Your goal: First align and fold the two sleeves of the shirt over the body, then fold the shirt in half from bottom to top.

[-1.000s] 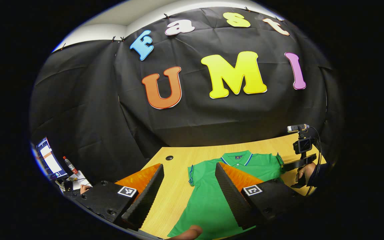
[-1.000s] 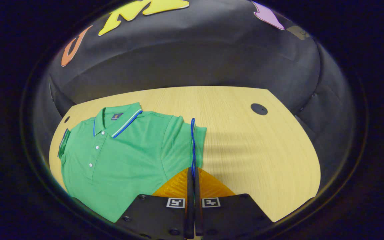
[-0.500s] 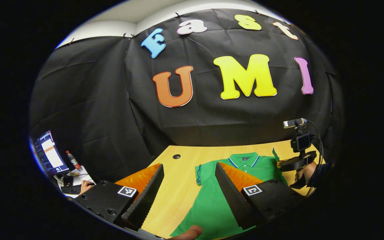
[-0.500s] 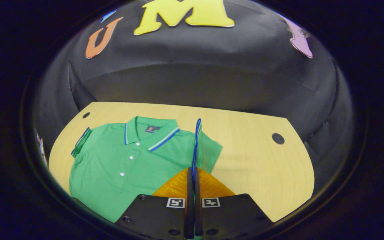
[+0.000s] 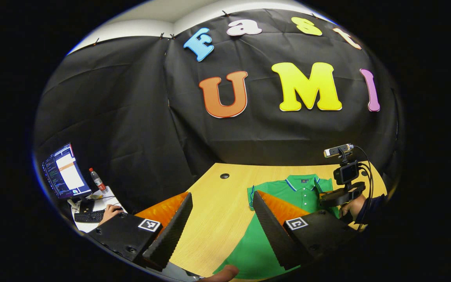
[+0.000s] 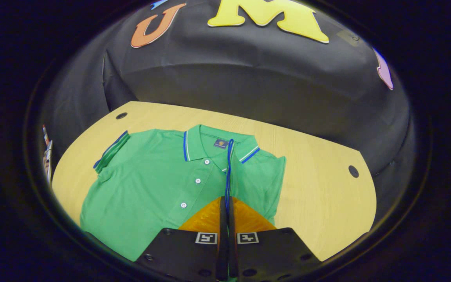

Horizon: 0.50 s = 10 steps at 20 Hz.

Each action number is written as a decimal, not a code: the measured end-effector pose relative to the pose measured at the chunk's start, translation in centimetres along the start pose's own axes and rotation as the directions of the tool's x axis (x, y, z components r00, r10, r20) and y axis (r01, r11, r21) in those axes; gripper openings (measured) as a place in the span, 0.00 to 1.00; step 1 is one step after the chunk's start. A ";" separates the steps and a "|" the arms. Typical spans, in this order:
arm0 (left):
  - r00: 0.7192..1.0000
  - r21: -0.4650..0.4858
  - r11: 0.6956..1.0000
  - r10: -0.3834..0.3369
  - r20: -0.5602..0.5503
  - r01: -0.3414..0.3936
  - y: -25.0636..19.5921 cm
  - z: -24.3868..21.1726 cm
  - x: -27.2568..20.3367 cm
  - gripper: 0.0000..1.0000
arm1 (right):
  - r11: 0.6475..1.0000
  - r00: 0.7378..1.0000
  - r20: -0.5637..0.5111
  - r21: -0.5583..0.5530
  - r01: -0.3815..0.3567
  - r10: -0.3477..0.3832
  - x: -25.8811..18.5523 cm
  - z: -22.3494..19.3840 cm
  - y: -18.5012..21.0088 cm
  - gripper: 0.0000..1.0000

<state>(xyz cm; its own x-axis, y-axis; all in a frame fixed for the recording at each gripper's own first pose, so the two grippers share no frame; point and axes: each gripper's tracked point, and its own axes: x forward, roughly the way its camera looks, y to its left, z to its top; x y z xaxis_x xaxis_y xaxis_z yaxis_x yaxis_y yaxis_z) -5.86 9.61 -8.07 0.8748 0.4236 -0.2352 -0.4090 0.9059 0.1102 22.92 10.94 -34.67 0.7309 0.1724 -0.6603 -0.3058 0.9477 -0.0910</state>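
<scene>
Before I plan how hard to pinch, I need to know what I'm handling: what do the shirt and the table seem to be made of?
The shirt looks like soft matte knit, probably cotton piqué: it drapes and creases where the right gripper lifts the sleeve's blue-trimmed cuff. The table looks like pale wood or wood-grain laminate, smooth and faintly satin, with fine straight grain lines; which of the two I cannot tell.

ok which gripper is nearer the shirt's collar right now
Right. The right gripper, shut on the sleeve cuff, hangs over the shirt just before the collar. The left gripper is open, farther back.
</scene>
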 end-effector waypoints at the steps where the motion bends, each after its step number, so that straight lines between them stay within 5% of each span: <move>1: 1.000 -0.009 1.000 -0.001 -0.007 0.001 0.2 -0.3 0.0 1.00 | 1.000 1.000 -0.005 0.007 -0.010 0.010 0.0 -0.1 0.3 0.07; 4: 1.000 -0.027 0.999 -0.018 -0.013 0.017 0.5 -0.6 0.9 1.00 | 0.999 1.000 0.017 0.037 -0.021 0.021 -1.4 0.4 0.3 0.05; 9: 0.996 0.001 0.996 -0.088 -0.027 0.088 0.4 -1.4 4.0 1.00 | 0.996 0.997 0.066 0.081 0.034 -0.040 -7.1 1.4 -1.5 0.92; 10: 0.993 0.000 0.994 -0.108 -0.041 0.108 0.3 -1.6 4.7 1.00 | 0.995 0.995 0.079 0.087 0.047 -0.054 -8.5 1.6 -1.9 0.96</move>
<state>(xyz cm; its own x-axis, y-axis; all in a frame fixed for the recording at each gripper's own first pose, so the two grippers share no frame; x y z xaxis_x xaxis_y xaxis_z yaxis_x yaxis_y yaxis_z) -2.25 11.84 -10.70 0.9023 0.3231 -0.2854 -0.3121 0.9463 0.0845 18.29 8.14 -27.67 0.7922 0.1421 -0.5934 -0.2169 0.9746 -0.0563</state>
